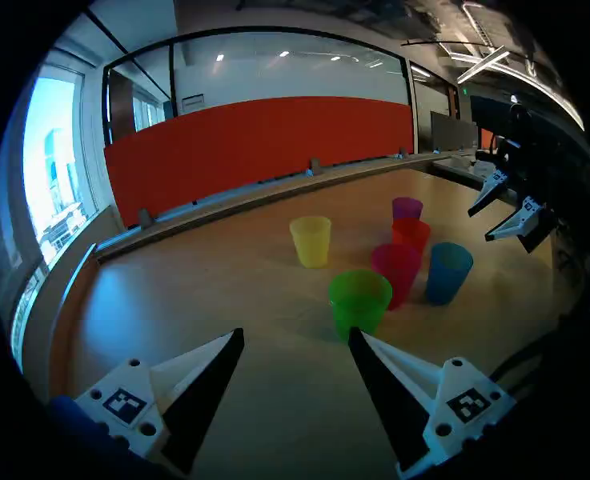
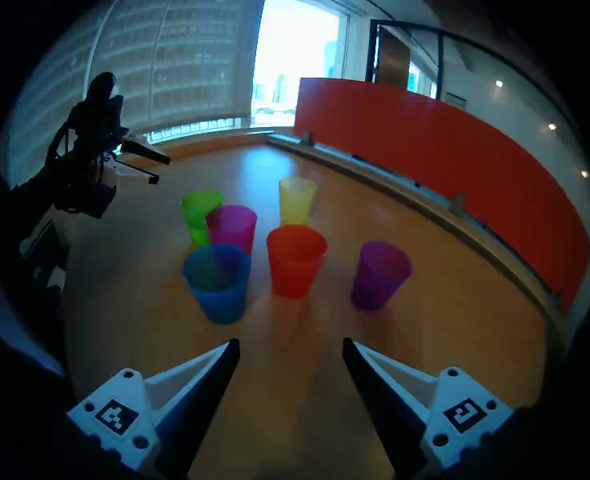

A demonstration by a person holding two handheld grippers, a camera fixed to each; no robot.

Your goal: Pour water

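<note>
Several plastic cups stand upright in a cluster on the wooden table (image 1: 214,296). In the left gripper view the green cup (image 1: 359,302) is nearest, just beyond my open left gripper (image 1: 295,344), with the pink (image 1: 395,274), blue (image 1: 447,273), orange (image 1: 411,234), purple (image 1: 407,209) and yellow (image 1: 311,241) cups behind it. My right gripper (image 1: 507,214) hangs open at the far right above the table. In the right gripper view my right gripper (image 2: 290,346) is open before the blue (image 2: 218,282), orange (image 2: 295,260) and purple (image 2: 379,274) cups; the pink (image 2: 231,228), green (image 2: 200,214) and yellow (image 2: 297,200) cups stand farther off. Both grippers hold nothing.
A red partition (image 1: 254,148) runs along the table's far edge, with glass walls and bright windows behind. In the right gripper view the left gripper (image 2: 138,160) and the dark shape of the person holding it sit at the upper left. Bare tabletop lies left of the cups.
</note>
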